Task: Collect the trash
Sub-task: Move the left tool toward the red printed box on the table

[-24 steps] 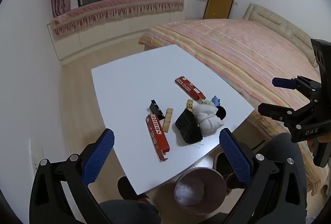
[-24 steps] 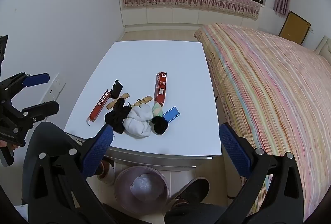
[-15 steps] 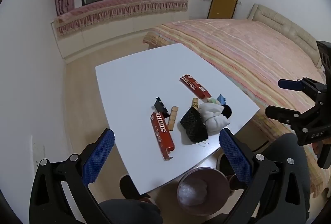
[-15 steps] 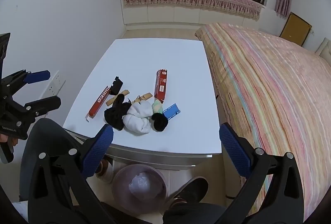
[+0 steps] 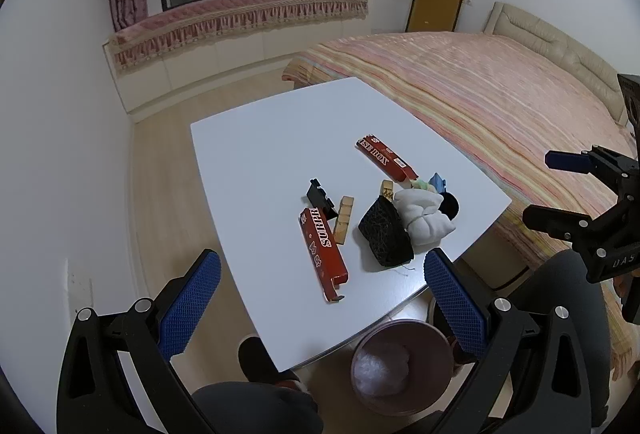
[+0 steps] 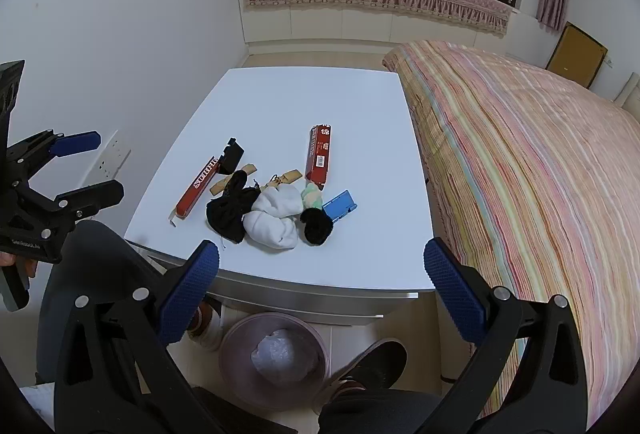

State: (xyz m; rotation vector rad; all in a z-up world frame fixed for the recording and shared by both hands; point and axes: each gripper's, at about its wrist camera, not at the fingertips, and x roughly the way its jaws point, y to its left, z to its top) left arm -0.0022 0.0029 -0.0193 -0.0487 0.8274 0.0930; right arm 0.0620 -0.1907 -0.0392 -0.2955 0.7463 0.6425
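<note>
On the white table (image 5: 256, 153) lies a cluster of trash: two red boxes (image 5: 322, 248) (image 5: 386, 163), a black mesh bundle (image 5: 386, 238), a white cloth wad (image 5: 424, 218), wooden blocks (image 5: 344, 220), a small black piece (image 5: 320, 195), a black pompom (image 6: 318, 228) and a blue card (image 6: 340, 205). My left gripper (image 5: 322, 292) hovers open above the table's near corner, holding nothing. My right gripper (image 6: 320, 274) hangs open over the near edge, also holding nothing. Each appears in the other's view: the right gripper (image 5: 558, 189) and the left gripper (image 6: 90, 169).
A pinkish round bin (image 6: 274, 358) with a crumpled plastic liner stands on the floor under the table's near edge. A person's knees and shoes (image 6: 376, 360) are beside it. A striped bed (image 6: 520, 169) borders the table on the right, a white wall on the left.
Both views have drifted slightly, with the table sitting a little higher and farther in the right wrist view. The jaws stayed wide open and nothing on the table moved.
</note>
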